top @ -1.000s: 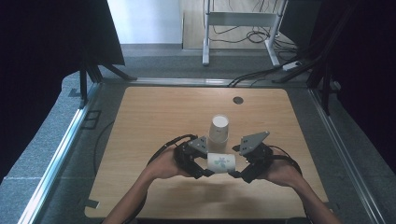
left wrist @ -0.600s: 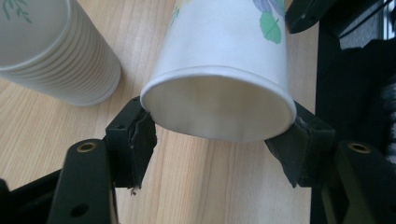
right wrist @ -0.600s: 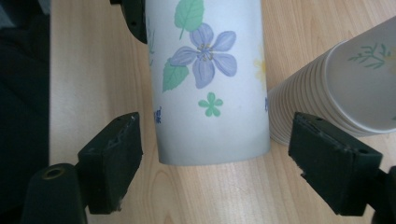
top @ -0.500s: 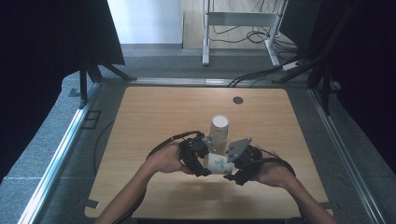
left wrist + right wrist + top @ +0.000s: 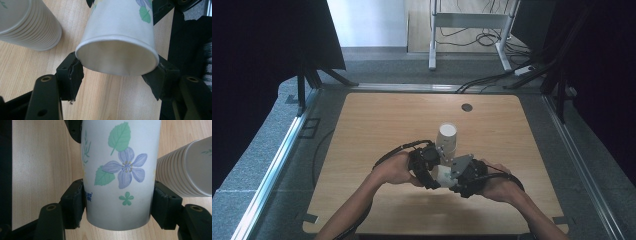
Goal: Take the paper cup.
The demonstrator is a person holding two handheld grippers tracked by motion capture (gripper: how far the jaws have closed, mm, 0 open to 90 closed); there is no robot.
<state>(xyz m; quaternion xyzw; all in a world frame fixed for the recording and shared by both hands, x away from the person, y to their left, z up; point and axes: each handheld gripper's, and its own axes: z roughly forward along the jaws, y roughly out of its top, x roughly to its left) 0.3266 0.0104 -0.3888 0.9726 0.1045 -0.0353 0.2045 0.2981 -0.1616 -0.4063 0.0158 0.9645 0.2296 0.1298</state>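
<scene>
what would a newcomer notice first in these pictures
First, the paper cup with a purple flower and green leaves, lying on its side near the front of the wooden table, clamped at both ends: the left gripper at its open rim, the right gripper, whose jaws have just been closing, near its base. Next, the stack of nested cups standing just behind it.
</scene>
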